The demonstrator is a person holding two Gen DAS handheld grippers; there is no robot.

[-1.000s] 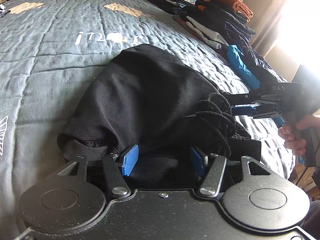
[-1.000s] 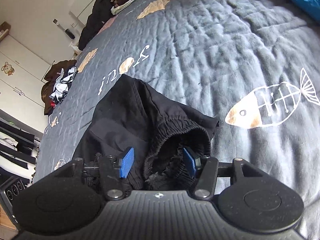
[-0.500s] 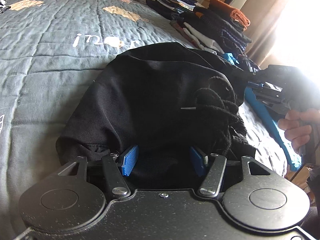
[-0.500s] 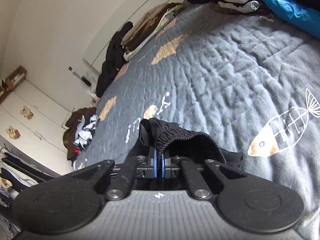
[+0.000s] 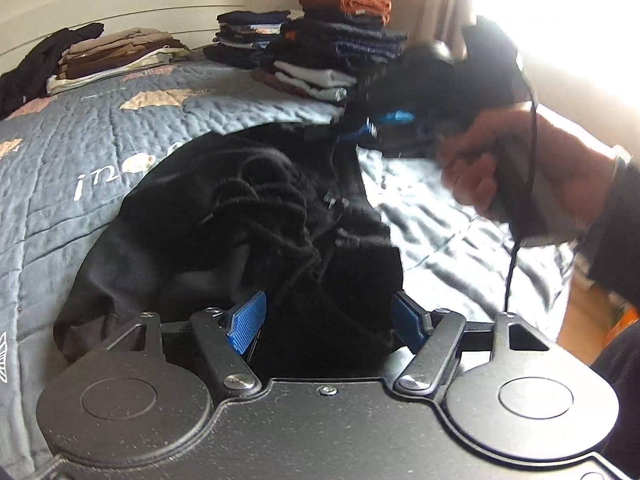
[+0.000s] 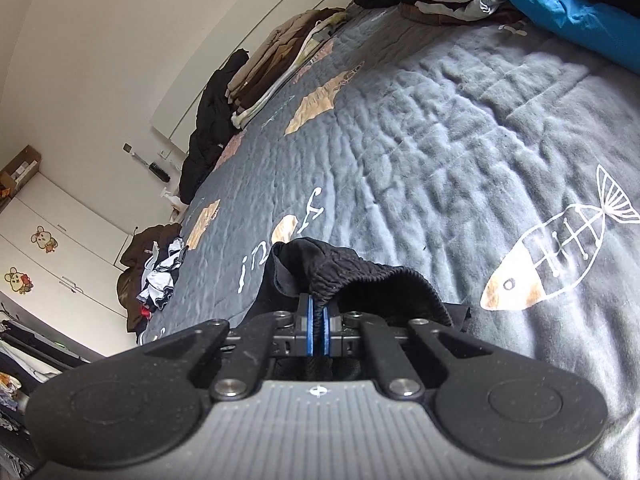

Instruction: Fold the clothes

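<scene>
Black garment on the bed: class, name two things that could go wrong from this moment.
1. The right gripper pinches only a narrow bit of the black garment at its elastic waistband; lifting could let it slip out.
2. The left gripper is open around bunched fabric; closing now may trap several layers and spoil the fold.

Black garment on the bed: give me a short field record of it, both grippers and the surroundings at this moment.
garment: black garment, crumpled on the grey quilt
right gripper: shut on the garment's elastic waistband, lifting that edge
left gripper: open, jaws just widened, black cloth between the pads, not pinched
folded stacks: folded piles at the far edge of the bed
blue item: blue garment beside the piles
</scene>
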